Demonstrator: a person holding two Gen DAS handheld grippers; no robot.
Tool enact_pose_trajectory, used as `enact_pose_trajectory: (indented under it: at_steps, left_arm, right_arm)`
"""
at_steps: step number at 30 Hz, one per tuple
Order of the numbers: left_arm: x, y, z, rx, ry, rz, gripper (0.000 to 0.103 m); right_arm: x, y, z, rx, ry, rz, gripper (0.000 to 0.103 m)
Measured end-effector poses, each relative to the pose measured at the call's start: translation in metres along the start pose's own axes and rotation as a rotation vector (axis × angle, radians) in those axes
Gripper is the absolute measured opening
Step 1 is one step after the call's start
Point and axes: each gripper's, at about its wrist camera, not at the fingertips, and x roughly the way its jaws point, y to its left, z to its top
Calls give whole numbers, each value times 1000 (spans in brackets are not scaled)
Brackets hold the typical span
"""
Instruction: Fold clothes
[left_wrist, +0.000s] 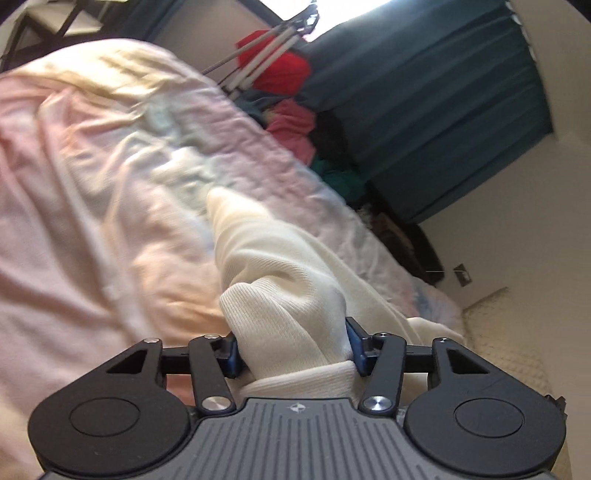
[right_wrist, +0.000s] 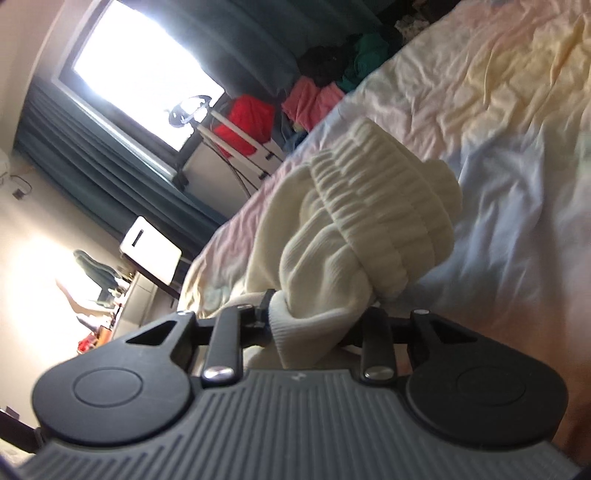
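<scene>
Left wrist view | left gripper (left_wrist: 293, 350) clamped cream garment (left_wrist: 284, 280) on bed (left_wrist: 92, 192) | right gripper (right_wrist: 314, 325) pinched its ribbed waistband (right_wrist: 384, 206), piled clothes (right_wrist: 314, 96) at 12 o'clock

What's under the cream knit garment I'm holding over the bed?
Under the cream knit garment, gripped by the left gripper and right gripper, only the wrinkled pastel bedsheet shows. Whatever lies directly beneath its bunched folds is covered, so I can't tell.

bright window (right_wrist: 147, 77) — teal curtains (left_wrist: 424, 99), pale walls (left_wrist: 517, 229), rumpled pastel bed (left_wrist: 92, 166).
</scene>
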Motion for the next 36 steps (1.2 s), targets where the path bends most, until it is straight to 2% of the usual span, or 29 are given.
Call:
enact_pose_trajectory:
  at_steps: [3, 7, 15, 20, 23, 27, 31, 34, 36]
  left_arm:
    - [25, -44, 9, 4, 6, -17, 53]
    - [86, -110, 23, 44, 31, -43, 52]
    - [263, -236, 47, 107, 67, -93, 52]
    - [378, -279, 52, 153, 124, -90, 52]
    - [433, -286, 45, 203, 158, -78, 52]
    - [484, -270, 29, 253, 187, -78, 52]
    - [489, -221, 6, 321, 216, -124, 52]
    - [483, -183, -11, 345, 269, -116, 53]
    - [475, -173, -19, 374, 271, -115, 56]
  right_arm:
    - [-20, -6, 34, 5, -50, 4, 32]
    - [-37, -32, 100, 69, -99, -11, 32]
    - [-32, -108, 248, 185, -193, -119, 32]
    - [-4, -165, 311, 211, -238, -199, 32]
    - [18, -205, 322, 225, -245, -240, 32]
    - [42, -249, 310, 207, -230, -257, 32]
    - [50, -274, 279, 206, -212, -247, 32]
    - [51, -286, 244, 220, -170, -264, 33]
    - [51, -293, 223, 229, -154, -274, 35]
